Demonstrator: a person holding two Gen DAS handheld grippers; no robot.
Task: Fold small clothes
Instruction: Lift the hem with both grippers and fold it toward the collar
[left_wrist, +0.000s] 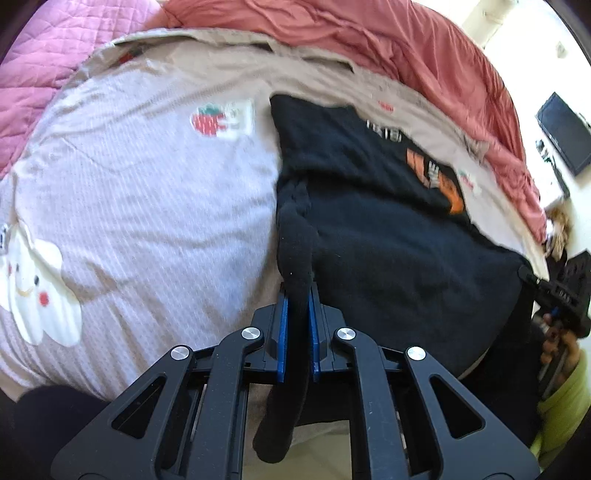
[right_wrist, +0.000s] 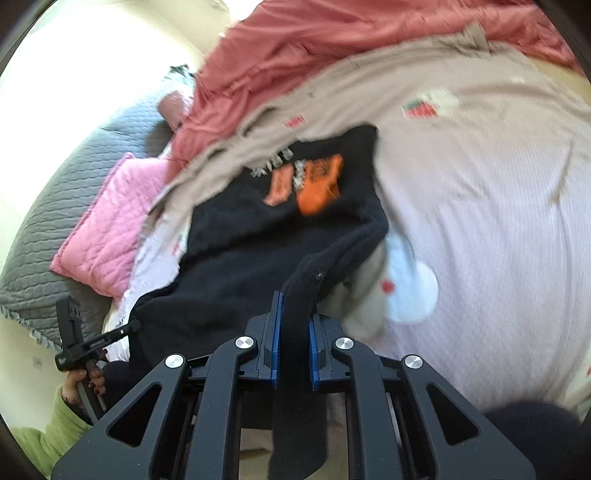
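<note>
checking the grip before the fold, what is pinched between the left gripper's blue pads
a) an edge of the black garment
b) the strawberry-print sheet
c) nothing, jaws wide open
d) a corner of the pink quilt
a: in the left wrist view the left gripper has its blue pads closed on a bunched edge of the black garment.

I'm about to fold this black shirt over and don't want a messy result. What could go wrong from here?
1. Both the left gripper and the right gripper pinch only a bunched edge of the black shirt, so the cloth might slip out as it lifts.
2. The shirt lies on the strawberry-print bedsheet; a pinch that caught the sheet too could drag it along.
3. The bunched edges may leave the fold uneven.
</note>
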